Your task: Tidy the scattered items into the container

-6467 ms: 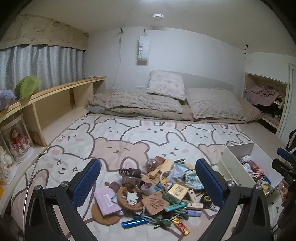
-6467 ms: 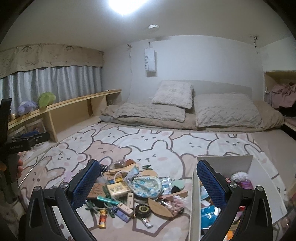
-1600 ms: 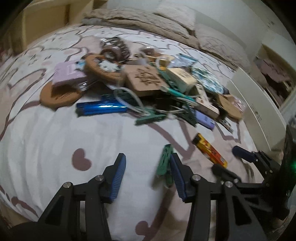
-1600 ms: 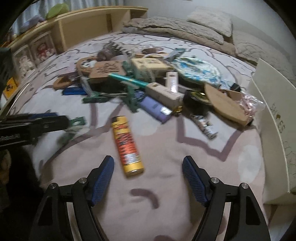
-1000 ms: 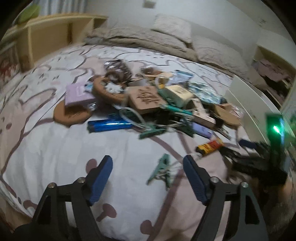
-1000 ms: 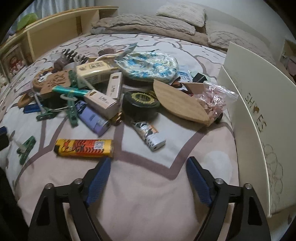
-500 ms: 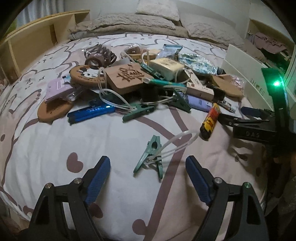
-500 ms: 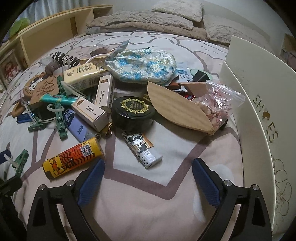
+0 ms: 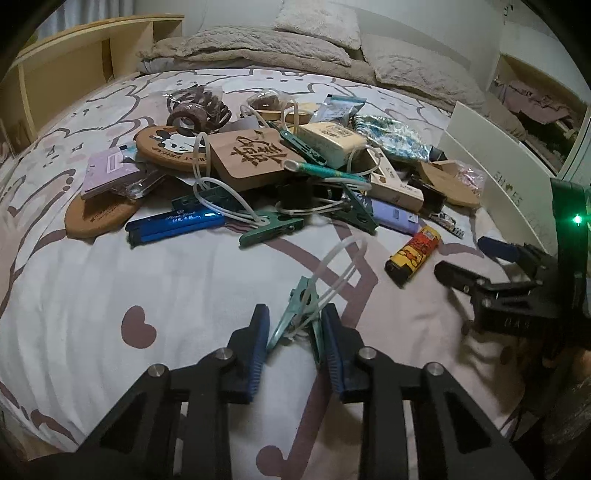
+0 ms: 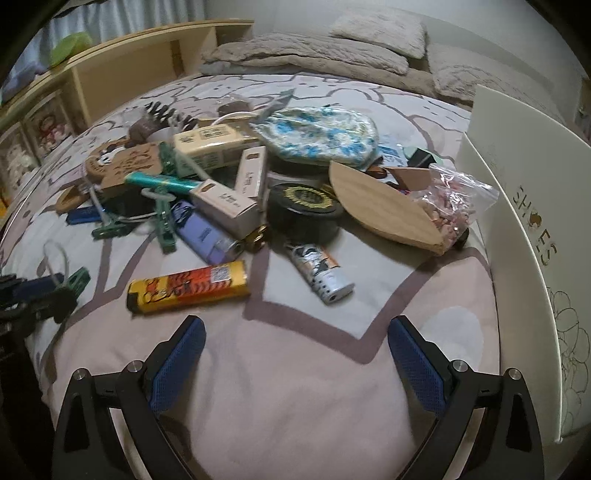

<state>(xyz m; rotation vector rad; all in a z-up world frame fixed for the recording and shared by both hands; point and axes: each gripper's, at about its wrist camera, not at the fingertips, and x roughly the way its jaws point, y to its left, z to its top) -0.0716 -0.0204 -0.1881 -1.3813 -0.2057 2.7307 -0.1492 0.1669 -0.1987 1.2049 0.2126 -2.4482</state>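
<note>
My left gripper (image 9: 295, 325) has its blue pads closed around a green clothes peg (image 9: 301, 314) with a white loop, lying on the bedspread. The peg also shows in the right wrist view (image 10: 75, 280) at far left. My right gripper (image 10: 295, 350) is open and empty just in front of a yellow lighter (image 10: 188, 282), also in the left wrist view (image 9: 413, 254). A heap of small items (image 9: 280, 173) lies beyond. The white container (image 10: 524, 229) stands at the right.
A patterned lighter (image 10: 321, 273), a lilac lighter (image 10: 207, 236), a black round tin (image 10: 303, 210) and a wooden board (image 10: 384, 210) lie near the right gripper. A blue pen case (image 9: 173, 225) lies at left. A wooden shelf (image 10: 122, 70) and pillows (image 9: 317, 22) stand behind.
My left gripper has moved forward and closed from wide open onto the green peg. My right gripper stayed open and shifted slightly toward the yellow lighter.
</note>
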